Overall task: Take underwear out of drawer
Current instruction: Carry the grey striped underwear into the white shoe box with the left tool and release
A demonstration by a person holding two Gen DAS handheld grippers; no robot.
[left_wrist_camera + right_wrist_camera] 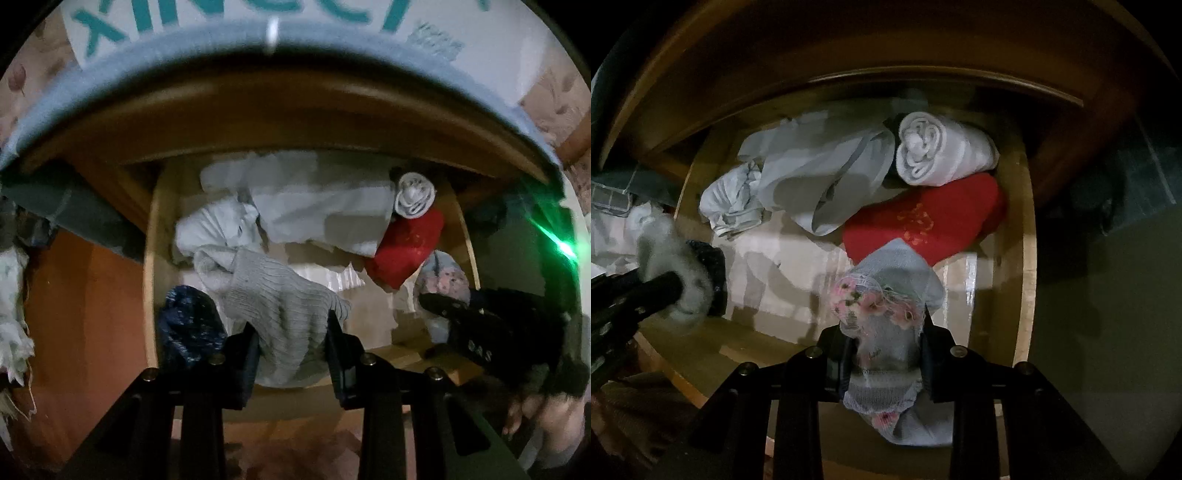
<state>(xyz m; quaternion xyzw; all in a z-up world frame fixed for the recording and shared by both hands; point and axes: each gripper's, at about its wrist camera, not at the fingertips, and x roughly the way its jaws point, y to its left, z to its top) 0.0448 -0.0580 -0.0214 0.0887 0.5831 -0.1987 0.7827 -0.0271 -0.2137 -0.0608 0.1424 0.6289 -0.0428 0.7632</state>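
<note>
The wooden drawer (150, 258) stands pulled out under both grippers. My left gripper (291, 334) is shut on a grey ribbed knit garment (280, 295), which hangs up out of the drawer's front left. My right gripper (886, 341) is shut on a pale blue-grey piece of underwear with pink flowers (882, 291), held over the drawer (1027, 258) near its right side. In the drawer lie a red garment (923, 218), a rolled white cloth (938, 155), crumpled white cloths (812, 177) and a dark blue speckled piece (188, 325). In the right wrist view my left gripper (676, 291) shows at the left, with the grey garment (665, 251).
Above the drawer a wooden cabinet front (277, 107) overhangs it. On top sits a grey-blue edge (332, 37) below a white surface with teal letters (240, 14). Frayed white cloth (11, 295) hangs at the far left. A person's hand (550, 410) holds the right gripper (443, 306).
</note>
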